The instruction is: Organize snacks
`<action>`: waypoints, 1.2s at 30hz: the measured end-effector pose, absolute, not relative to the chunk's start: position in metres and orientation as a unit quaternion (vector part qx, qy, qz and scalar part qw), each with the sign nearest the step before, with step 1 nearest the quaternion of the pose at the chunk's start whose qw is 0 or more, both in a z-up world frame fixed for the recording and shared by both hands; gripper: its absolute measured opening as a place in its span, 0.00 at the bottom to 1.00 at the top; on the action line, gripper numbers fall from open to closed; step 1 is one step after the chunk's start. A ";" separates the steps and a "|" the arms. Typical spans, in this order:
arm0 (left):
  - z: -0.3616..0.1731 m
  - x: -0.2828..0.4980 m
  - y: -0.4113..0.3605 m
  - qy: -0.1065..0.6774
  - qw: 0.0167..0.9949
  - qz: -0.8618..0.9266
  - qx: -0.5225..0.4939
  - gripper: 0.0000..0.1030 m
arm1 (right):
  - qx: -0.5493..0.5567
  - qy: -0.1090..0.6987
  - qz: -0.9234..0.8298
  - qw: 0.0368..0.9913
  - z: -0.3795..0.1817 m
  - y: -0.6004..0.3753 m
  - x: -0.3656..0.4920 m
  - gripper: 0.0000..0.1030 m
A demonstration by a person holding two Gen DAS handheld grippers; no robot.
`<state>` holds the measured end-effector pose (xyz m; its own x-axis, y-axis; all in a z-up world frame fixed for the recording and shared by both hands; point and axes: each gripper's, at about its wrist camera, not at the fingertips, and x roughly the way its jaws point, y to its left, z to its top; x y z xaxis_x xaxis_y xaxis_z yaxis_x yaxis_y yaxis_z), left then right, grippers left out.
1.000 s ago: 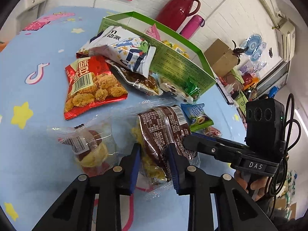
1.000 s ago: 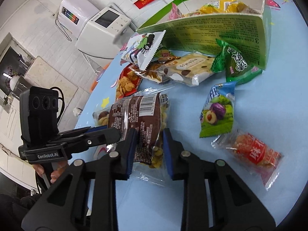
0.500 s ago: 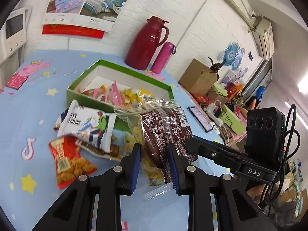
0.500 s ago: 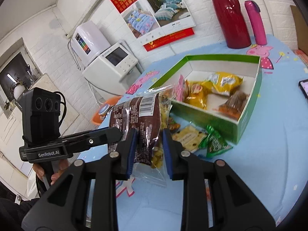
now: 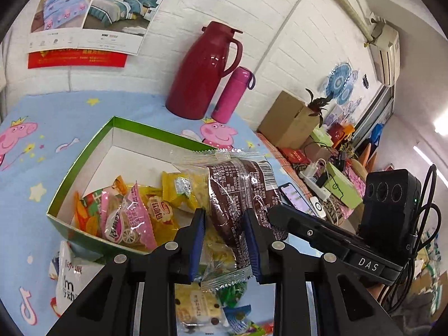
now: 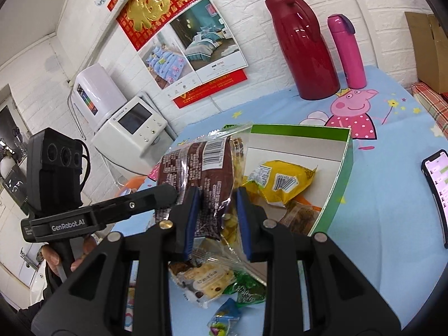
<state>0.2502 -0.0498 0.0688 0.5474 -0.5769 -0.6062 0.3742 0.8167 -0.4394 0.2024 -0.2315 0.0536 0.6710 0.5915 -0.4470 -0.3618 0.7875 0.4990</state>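
A clear snack bag with a brown label [image 5: 235,196] [image 6: 201,173] hangs in the air over the near edge of the green box [image 5: 81,154] [image 6: 336,184]. My left gripper [image 5: 225,246] is shut on one side of the bag, and my right gripper [image 6: 214,224] is shut on the other side. Each gripper shows in the other's view, the right one [image 5: 308,229] and the left one [image 6: 140,201]. Several packets lie in the box, among them a yellow one [image 6: 282,179] and a pink one [image 5: 126,218].
A dark red jug [image 5: 204,70] [image 6: 305,47] and a pink flask [image 5: 233,93] [image 6: 347,50] stand behind the box. Loose packets lie on the blue cloth below the grippers, including a biscuit pack [image 6: 207,280] and a white bag [image 5: 70,280]. A phone [image 6: 436,193] lies right.
Both grippers have lifted the brown-label bag off the cloth and carried it up and over the green box. The loose packets on the table have dropped below the view.
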 end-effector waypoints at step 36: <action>0.057 0.161 -0.047 0.419 0.879 -0.199 -0.111 0.85 | 0.178 0.285 0.245 0.910 0.039 -0.262 0.106 0.79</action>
